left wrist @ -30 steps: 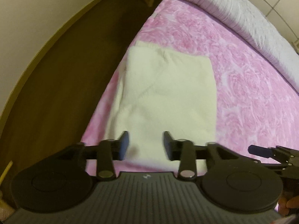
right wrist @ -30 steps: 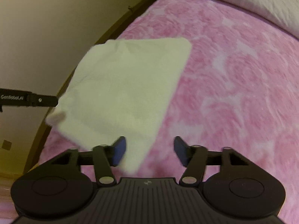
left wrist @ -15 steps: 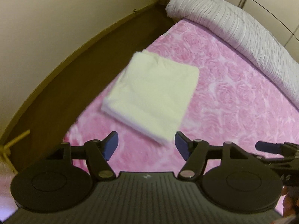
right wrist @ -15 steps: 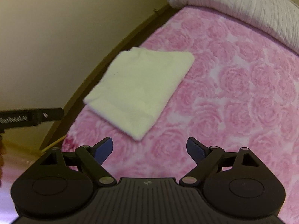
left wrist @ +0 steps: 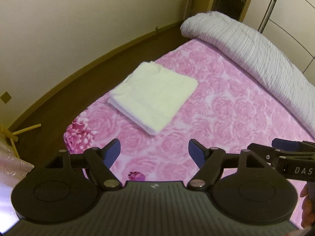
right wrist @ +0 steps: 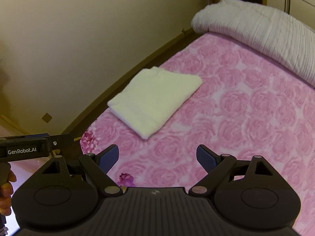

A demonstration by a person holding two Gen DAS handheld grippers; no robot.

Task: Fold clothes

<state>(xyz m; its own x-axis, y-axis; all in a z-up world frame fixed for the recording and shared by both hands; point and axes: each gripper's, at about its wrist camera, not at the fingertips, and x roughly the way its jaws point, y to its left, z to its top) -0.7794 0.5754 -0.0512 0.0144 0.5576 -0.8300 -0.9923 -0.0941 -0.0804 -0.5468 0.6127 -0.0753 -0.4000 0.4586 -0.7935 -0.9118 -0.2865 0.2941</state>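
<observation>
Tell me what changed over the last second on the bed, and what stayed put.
Both claws pulled back and up from the cream folded garment, which now looks smaller and farther off. The left claw is opening with nothing between its jaws; the right claw has opened wide and is empty. The garment stays folded on the pink bedspread, near its edge; the grey rolled bedding is unmoved.

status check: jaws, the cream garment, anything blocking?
Left gripper jaws opening, nothing between them; right gripper open, empty. Cream garment folded flat on the pink bedspread, untouched. Nothing in the way.
</observation>
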